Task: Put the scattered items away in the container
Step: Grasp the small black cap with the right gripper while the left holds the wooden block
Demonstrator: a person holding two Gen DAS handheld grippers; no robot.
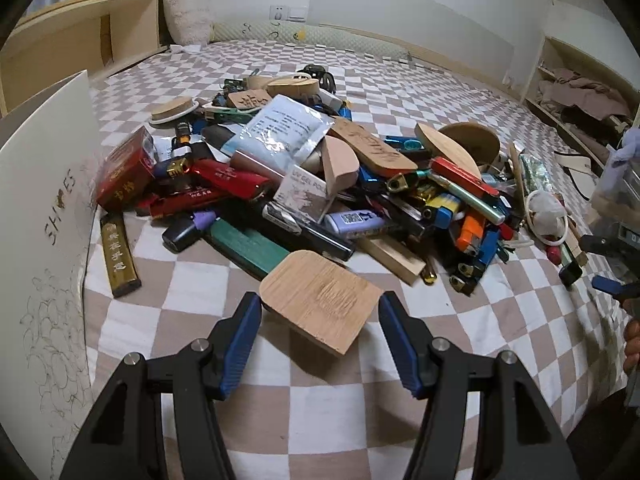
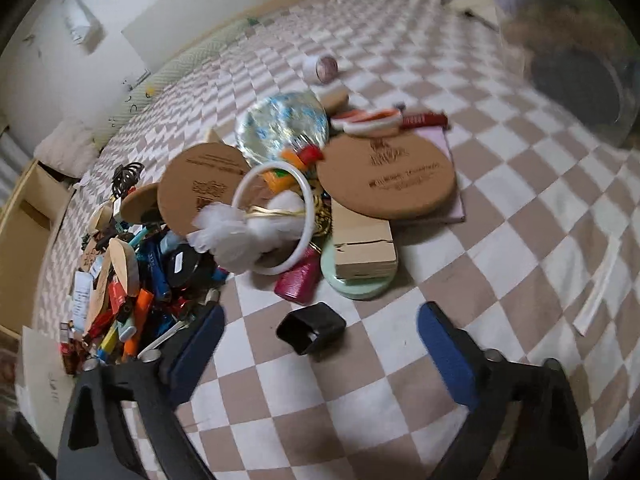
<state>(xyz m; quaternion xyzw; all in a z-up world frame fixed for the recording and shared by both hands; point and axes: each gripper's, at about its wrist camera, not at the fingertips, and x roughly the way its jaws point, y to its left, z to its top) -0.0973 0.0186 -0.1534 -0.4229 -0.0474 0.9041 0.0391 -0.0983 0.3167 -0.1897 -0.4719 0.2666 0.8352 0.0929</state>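
A big pile of small items point(image 1: 320, 168), lighters, boxes, pens and wooden pieces, lies on a checkered bed sheet point(image 1: 200, 288). My left gripper point(image 1: 320, 308) is open, with a rounded bamboo board point(image 1: 320, 300) lying between its fingertips, tilted against the pile. My right gripper point(image 2: 320, 320) is open and empty, with a small black cap point(image 2: 312, 330) lying on the sheet between its fingers. Beyond it lie round wooden lids point(image 2: 386, 178), a white ring with white mesh point(image 2: 272, 220) and a wooden block point(image 2: 364, 246). A clear plastic container point(image 2: 580, 60) is blurred at the upper right.
A white shoe box lid point(image 1: 48, 208) stands at the left edge of the bed. A wooden headboard shelf point(image 1: 80, 36) and a pillow point(image 1: 186, 12) are at the back. Open shelves with clothes point(image 1: 580, 96) are at the right. The right gripper shows at the left view's right edge point(image 1: 612, 264).
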